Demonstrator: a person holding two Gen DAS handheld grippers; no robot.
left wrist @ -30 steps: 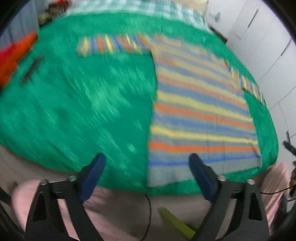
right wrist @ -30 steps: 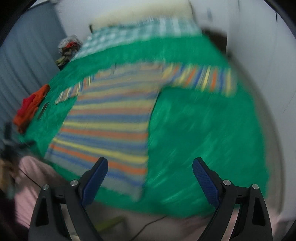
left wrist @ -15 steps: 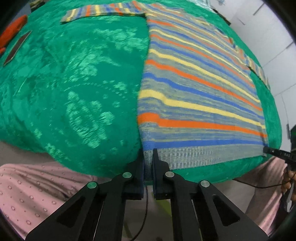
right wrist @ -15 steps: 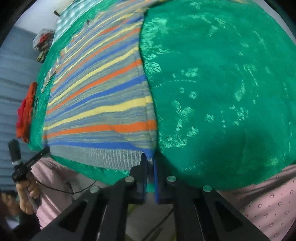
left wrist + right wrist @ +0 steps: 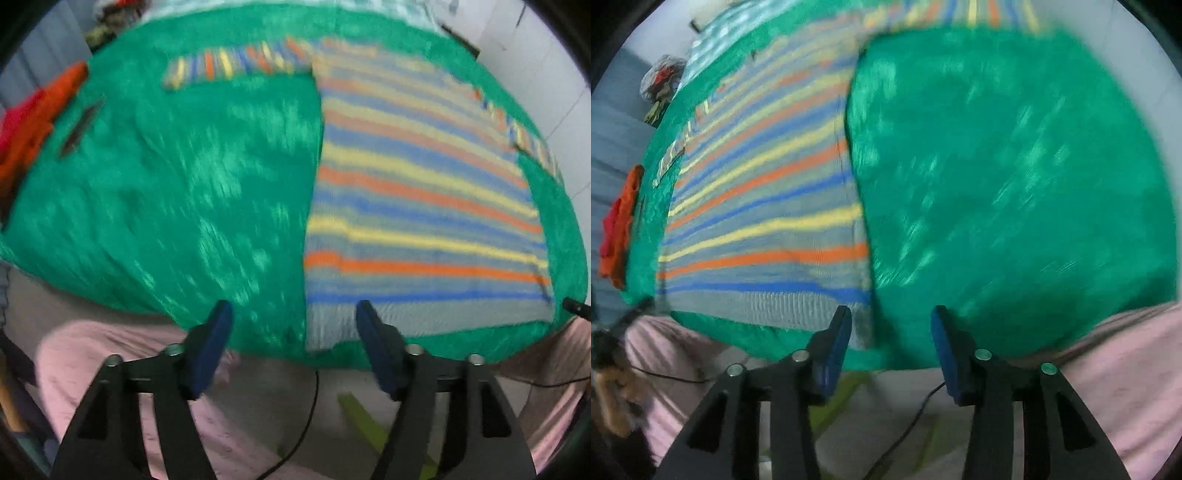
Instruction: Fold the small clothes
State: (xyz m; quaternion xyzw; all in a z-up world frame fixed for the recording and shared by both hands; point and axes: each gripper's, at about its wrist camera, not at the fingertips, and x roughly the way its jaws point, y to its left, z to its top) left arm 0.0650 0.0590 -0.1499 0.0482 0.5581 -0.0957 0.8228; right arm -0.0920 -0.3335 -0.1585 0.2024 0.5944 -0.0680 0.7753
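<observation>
Hem corners released, striped sweater spread flat on the green cover.

Half a second ago both tools pinched the hem; the left gripper (image 5: 293,341) and right gripper (image 5: 890,341) have just been opening, nothing between their blue pads. The striped sweater (image 5: 417,206) lies smoothed across the green cover (image 5: 184,192), sleeves out, probably ready for folding.

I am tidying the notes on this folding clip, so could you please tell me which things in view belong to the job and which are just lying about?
Part of the job:
- striped sweater, spread flat
- left gripper, fingers apart, nothing between them
- right gripper, likewise
- green bedspread, the work surface

Just lying about:
- red and orange clothes
- dark flat object beside them
</observation>
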